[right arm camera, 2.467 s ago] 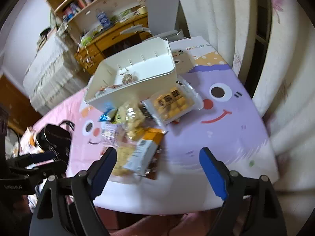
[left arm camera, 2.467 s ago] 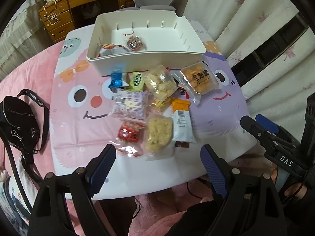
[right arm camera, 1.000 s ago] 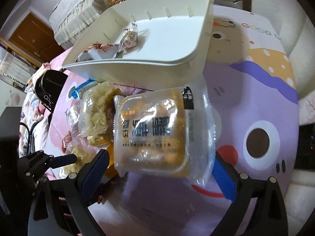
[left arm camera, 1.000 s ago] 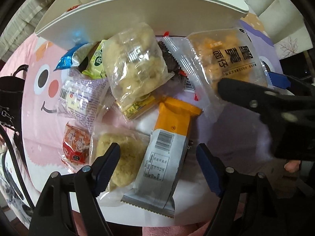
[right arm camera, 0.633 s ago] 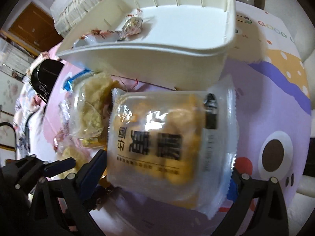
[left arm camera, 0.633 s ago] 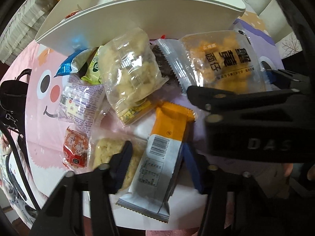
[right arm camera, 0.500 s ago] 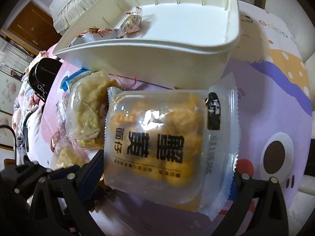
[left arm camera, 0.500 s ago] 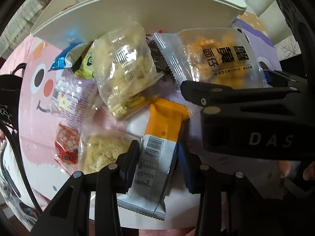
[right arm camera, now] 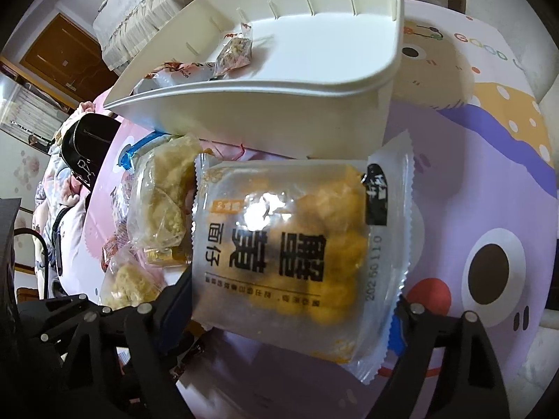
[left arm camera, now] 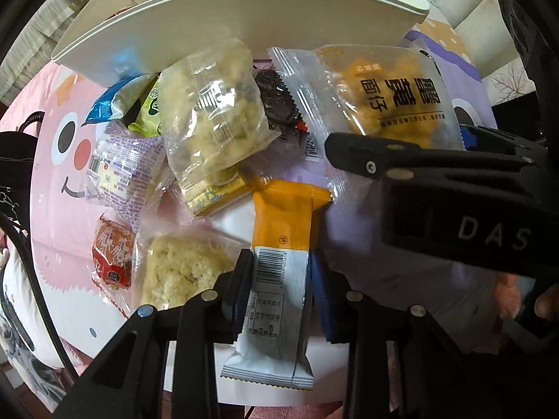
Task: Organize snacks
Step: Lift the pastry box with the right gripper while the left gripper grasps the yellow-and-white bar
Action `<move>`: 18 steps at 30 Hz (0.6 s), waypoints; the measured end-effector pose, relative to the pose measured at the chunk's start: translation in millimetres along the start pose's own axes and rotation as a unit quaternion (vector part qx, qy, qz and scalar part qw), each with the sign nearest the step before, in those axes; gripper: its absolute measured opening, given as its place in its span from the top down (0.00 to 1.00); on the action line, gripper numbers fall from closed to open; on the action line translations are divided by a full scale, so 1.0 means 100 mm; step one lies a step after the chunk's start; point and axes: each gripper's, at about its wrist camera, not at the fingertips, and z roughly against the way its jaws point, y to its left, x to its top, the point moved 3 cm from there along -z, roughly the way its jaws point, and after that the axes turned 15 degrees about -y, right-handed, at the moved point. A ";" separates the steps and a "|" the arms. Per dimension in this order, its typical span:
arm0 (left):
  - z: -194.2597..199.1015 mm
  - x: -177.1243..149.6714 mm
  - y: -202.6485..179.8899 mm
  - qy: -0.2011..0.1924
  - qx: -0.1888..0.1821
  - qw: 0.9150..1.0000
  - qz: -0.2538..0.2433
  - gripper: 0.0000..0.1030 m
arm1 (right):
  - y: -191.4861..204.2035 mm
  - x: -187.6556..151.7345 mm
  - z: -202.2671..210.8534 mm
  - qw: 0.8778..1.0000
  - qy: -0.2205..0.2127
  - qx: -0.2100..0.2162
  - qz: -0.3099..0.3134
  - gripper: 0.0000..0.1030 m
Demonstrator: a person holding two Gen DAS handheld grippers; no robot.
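Observation:
My left gripper [left arm camera: 281, 286] is shut on the orange and white snack bar [left arm camera: 281, 244], which lies on the table mat. My right gripper [right arm camera: 293, 310] has its fingers at both sides of the clear pack of yellow snacks [right arm camera: 297, 241], touching its edges; that pack also shows in the left wrist view [left arm camera: 387, 97]. The white bin [right arm camera: 279, 104] stands just behind the pile and holds two small wrapped snacks [right arm camera: 234, 52]. It also shows in the left wrist view [left arm camera: 244, 24].
Several loose snacks lie in front of the bin: a clear bag of pale crackers [left arm camera: 213, 111], a purple pack [left arm camera: 118, 171], a red pack [left arm camera: 111, 258], a second cracker bag [left arm camera: 178, 269], blue and green packs [left arm camera: 122, 104]. A black bag [right arm camera: 84, 146] lies at left.
My left gripper moved down onto the orange and white bar and closed on it. My right gripper moved in over the yellow snack pack and narrowed around it.

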 end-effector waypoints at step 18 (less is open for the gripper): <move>0.55 -0.13 0.39 -0.057 -0.006 0.998 0.031 0.70 | -0.21 -0.15 0.30 0.999 -0.009 -0.016 -0.049 0.18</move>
